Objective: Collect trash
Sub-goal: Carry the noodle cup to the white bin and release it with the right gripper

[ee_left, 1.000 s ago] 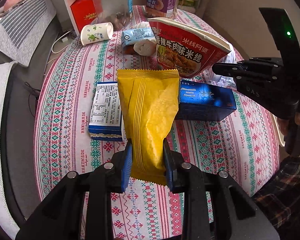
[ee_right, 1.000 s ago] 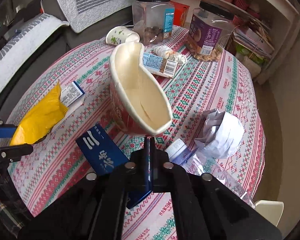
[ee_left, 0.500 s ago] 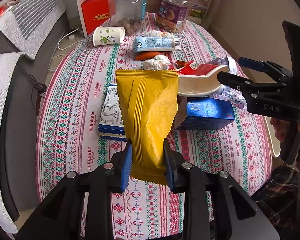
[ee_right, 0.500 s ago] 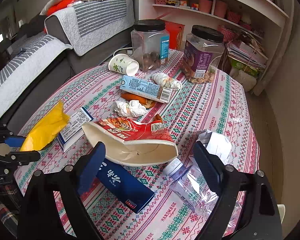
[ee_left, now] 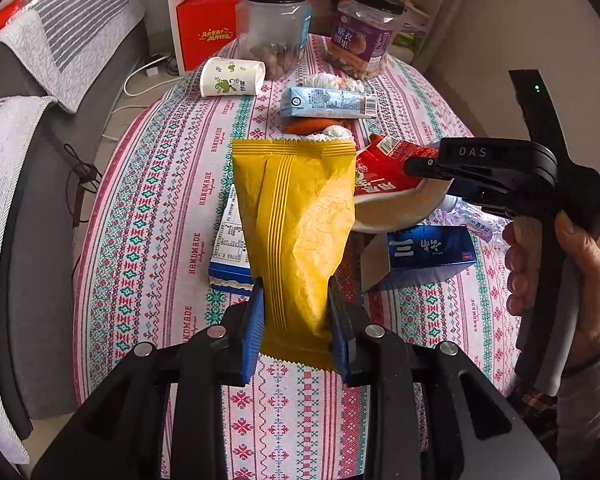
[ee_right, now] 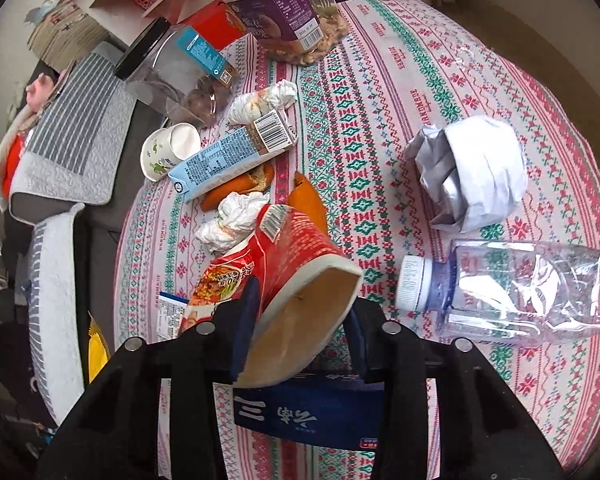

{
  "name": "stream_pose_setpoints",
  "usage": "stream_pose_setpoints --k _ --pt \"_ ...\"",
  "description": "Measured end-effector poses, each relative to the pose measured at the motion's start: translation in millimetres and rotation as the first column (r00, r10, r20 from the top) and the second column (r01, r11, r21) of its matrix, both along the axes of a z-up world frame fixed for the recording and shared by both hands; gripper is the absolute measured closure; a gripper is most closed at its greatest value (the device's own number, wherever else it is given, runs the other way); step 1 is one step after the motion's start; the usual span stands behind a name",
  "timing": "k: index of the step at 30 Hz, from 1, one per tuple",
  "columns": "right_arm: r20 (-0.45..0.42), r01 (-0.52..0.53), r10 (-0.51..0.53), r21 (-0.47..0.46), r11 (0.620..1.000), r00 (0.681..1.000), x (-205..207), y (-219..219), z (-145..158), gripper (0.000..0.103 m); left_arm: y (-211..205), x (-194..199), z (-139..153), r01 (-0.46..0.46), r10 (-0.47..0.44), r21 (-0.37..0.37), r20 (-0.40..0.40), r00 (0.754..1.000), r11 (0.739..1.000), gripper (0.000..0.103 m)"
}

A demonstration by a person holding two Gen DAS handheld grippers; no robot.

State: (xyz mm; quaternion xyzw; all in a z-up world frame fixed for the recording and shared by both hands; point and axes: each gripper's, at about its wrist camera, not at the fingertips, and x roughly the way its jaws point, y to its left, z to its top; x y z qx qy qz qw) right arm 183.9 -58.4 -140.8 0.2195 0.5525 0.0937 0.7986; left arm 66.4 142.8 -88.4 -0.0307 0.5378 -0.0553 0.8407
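Note:
My left gripper [ee_left: 296, 320] is shut on a yellow snack bag [ee_left: 296, 220] and holds it upright above the table. My right gripper [ee_right: 300, 336] is shut on a squashed red noodle cup [ee_right: 296, 280], its fingers around the cup's open mouth; the cup also shows in the left wrist view [ee_left: 392, 188]. A dark blue box [ee_right: 304, 416] lies just under the right gripper. More trash lies on the table: a crushed plastic bottle [ee_right: 520, 292], a crumpled paper ball [ee_right: 472, 172], a light blue carton [ee_right: 228, 160], tissues [ee_right: 232, 224], a paper cup [ee_right: 168, 152] and orange peel [ee_right: 308, 200].
Two lidded jars [ee_left: 272, 28] [ee_left: 364, 36] stand at the table's far edge, with a red box [ee_left: 208, 36] behind them. A blue and white box [ee_left: 228, 248] lies behind the yellow bag. A grey sofa [ee_left: 28, 160] runs along the left of the table.
The right gripper dropped the noodle cup on the table, opened wide, then rotated and closed on the cup again. The left gripper kept holding the yellow bag.

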Motion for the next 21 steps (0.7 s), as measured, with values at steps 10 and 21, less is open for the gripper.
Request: stream_pose_setpoints --k 10,21 --pt "0.215 -0.029 0.038 -0.046 0.999 0.976 -26.7 -9.5 58.0 0.075 -1.7 -4.0 15.6 -0.047 0.047 -0.006 0.098 0.994 0.999 0.074" --pt "0.399 0.056 0.026 -0.192 0.98 0.917 -69.3 -56.8 101.4 0.075 -37.9 -5.5 29.2 -0.018 0.021 -0.018 0.191 0.981 1.0 0.074"
